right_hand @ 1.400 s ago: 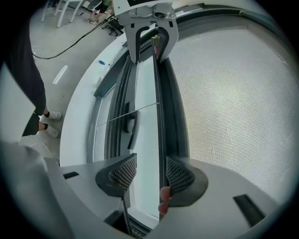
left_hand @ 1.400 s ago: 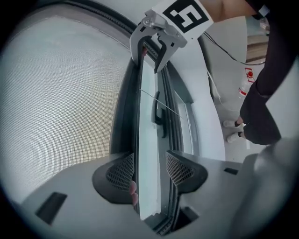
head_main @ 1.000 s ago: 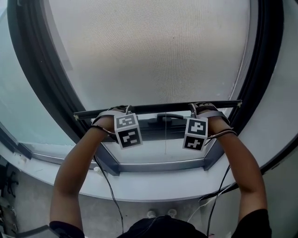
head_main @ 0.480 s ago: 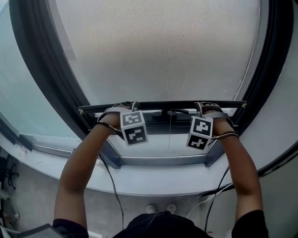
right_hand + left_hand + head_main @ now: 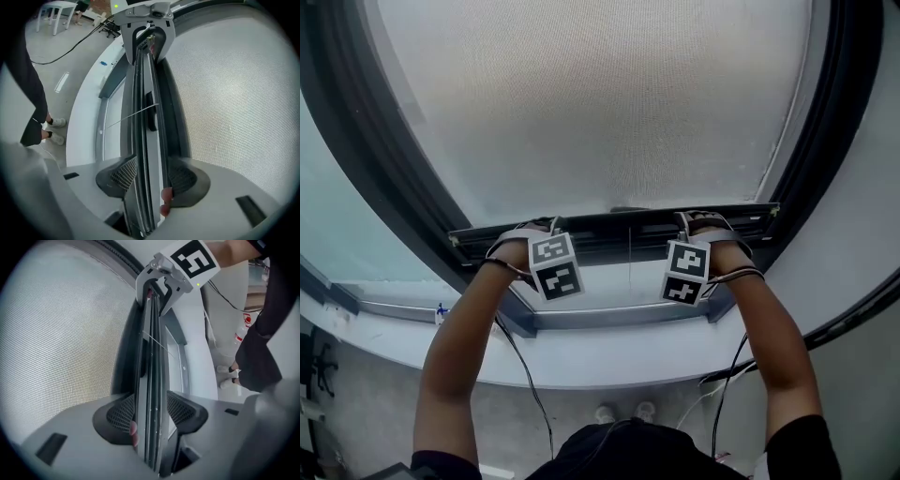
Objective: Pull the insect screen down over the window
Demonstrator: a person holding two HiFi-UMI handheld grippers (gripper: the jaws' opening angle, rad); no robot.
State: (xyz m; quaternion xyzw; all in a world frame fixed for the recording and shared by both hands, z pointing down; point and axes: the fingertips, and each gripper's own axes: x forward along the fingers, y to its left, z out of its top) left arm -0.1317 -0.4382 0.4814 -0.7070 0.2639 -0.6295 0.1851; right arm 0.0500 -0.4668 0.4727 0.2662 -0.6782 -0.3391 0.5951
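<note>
Left gripper view is showing me the left gripper (image 5: 149,410) clamped on the bar (image 5: 151,357) of the screen (image 5: 600,103). Its two pads (image 5: 120,410) are pressing the thin dark profile from both sides, and nothing else is between them. The right gripper (image 5: 153,174) is doing the same near the other end, with its jaws closed tight on this bar.

In the head view both grippers are sitting at nearly equal height, well apart, and the bar is lying almost level. The screen is covering most of the window (image 5: 581,298); only a low strip of glass is showing bare between the bar and the bottom frame (image 5: 619,321). A thin cord (image 5: 630,267) is hanging from the middle of the bar across this strip.

I am judging the pull to be close to its end, and I am seeing three risks:
- If one side is going down faster, the bar may tilt and jam in the side tracks.
- The grip is only on a narrow edge, so a hard tug may slip the pads off, and the screen would probably be springing back up.
- The cord could be getting pinched under the bar at the frame.
</note>
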